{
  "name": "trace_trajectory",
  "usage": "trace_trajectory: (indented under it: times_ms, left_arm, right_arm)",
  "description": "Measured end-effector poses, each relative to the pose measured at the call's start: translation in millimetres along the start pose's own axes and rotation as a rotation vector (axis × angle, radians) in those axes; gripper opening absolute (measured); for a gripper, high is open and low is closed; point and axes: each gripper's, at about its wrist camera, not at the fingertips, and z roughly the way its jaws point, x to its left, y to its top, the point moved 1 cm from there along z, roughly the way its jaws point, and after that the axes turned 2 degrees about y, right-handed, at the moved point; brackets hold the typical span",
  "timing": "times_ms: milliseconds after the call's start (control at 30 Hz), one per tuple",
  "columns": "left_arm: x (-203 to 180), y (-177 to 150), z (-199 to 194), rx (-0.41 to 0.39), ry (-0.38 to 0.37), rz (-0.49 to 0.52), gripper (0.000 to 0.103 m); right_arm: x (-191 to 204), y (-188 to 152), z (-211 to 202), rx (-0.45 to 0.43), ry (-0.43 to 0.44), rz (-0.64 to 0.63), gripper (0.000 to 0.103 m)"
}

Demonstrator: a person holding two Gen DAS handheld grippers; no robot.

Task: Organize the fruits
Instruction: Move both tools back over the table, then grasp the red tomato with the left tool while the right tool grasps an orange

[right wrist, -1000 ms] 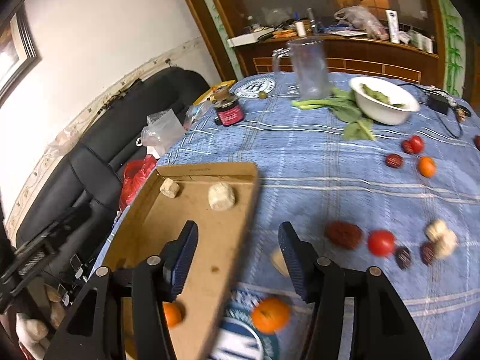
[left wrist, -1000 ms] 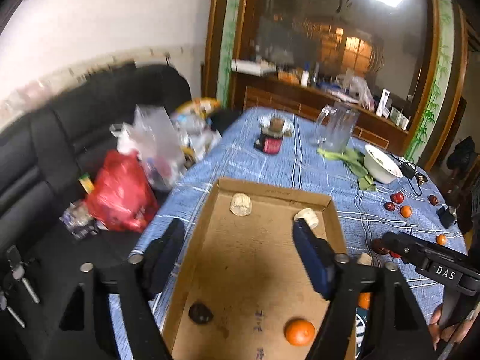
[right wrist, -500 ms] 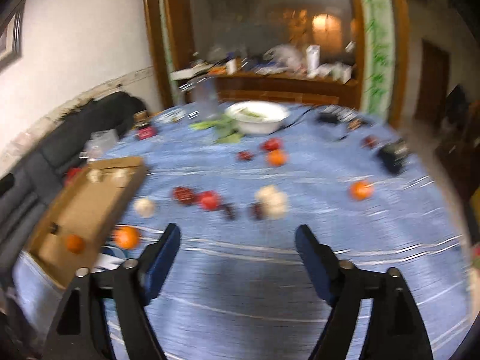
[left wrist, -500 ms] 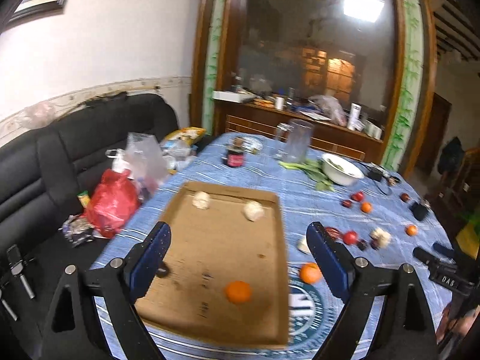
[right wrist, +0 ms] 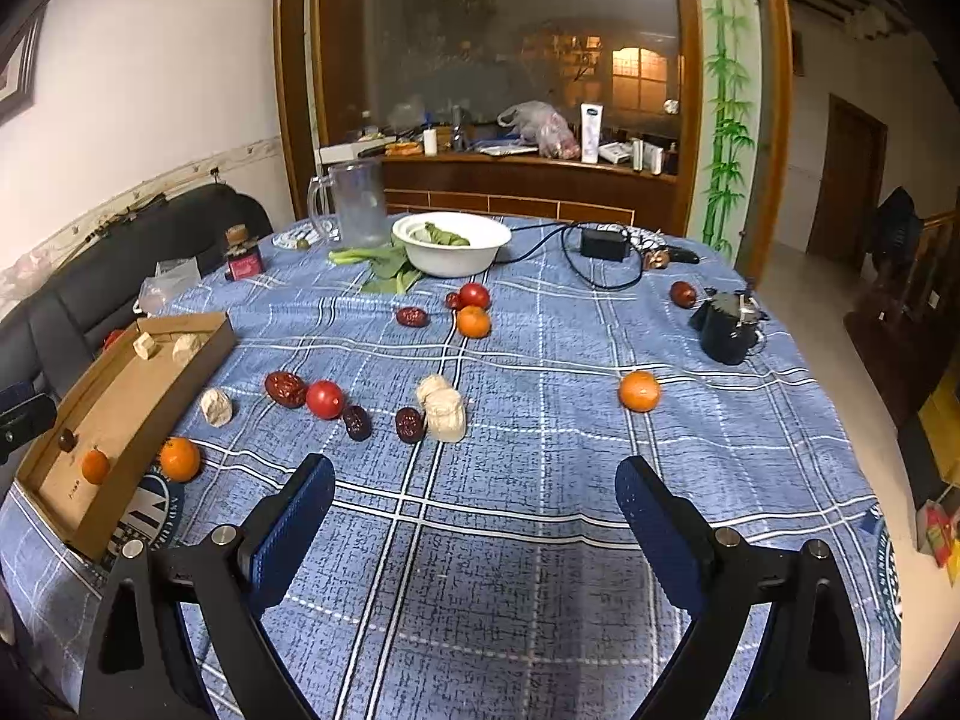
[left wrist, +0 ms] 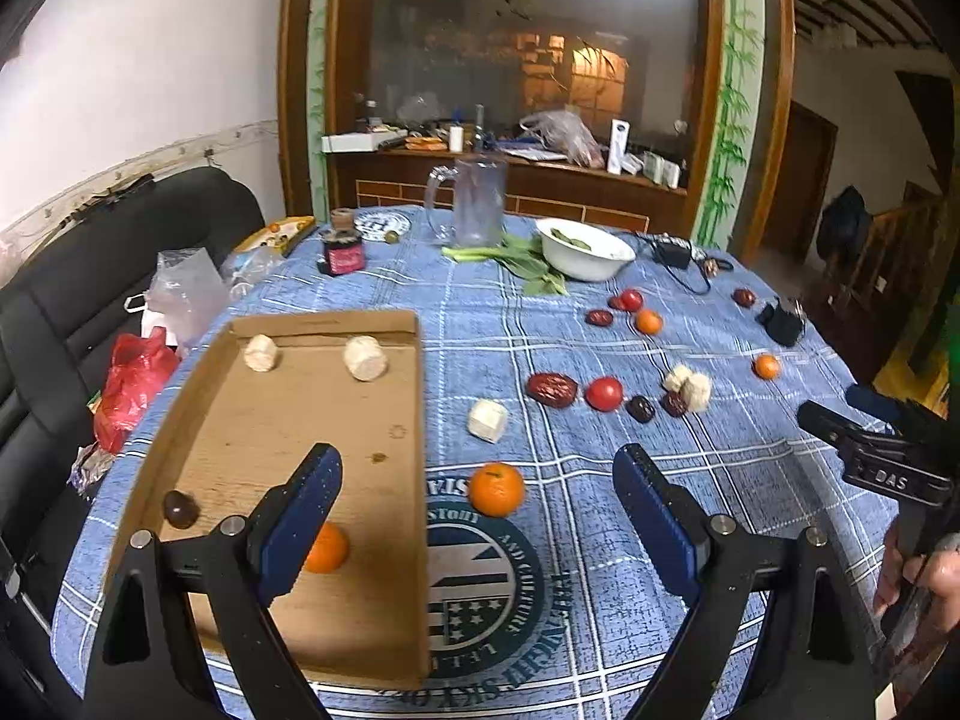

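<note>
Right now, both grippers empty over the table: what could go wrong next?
1. The round fruit can roll: the orange beside the cardboard tray sits free on the tablecloth.
2. The tomato touches a red date; a wide grab may nudge both.
3. The right gripper, jaws opening, holds nothing.

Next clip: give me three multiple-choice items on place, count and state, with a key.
1. Where does the white bowl stand?
A. inside the cardboard tray
B. beside the glass pitcher
C. on the sofa

2. How many oranges lie inside the cardboard tray?
A. one
B. three
C. none

3. What is in the right claw?
A. an orange
B. a red date
C. nothing

Key: B, greens lie between them; A, one orange behind the left claw; C, its opening jaws show only tablecloth.
</note>
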Motion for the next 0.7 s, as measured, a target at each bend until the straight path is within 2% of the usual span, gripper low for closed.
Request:
trace_trajectory:
  times_ms: [167, 267, 367, 500, 700]
  left_arm:
    - [-6, -2, 19, 0.052, -0.022, -0.001, 0.091]
    - [-7, -2, 31, 0.082, -0.031, -0.003, 0.091]
    - [-8, -2, 42, 0.102, -0.031, 0.002, 0.091]
    - [-11, -1, 54, 0.125, -0.059, -0.003, 0.091]
    - [-22, 7, 72, 0.163, -0.148, -0.019, 0.089]
  right_arm:
    - [-1, 0, 26, 0.055, 0.039, 0.02, 0.096]
    - [-9, 2, 35, 0.064, 0.033, 0.041, 0.096]
    - [-34, 5, 38, 0.058, 0.012, 0.102, 0.096]
    - [-86, 10, 36, 0.037, -0.039, 0.24, 0.096]
    - [-139, 17, 35, 0.032, -0.111, 0.375, 0.09]
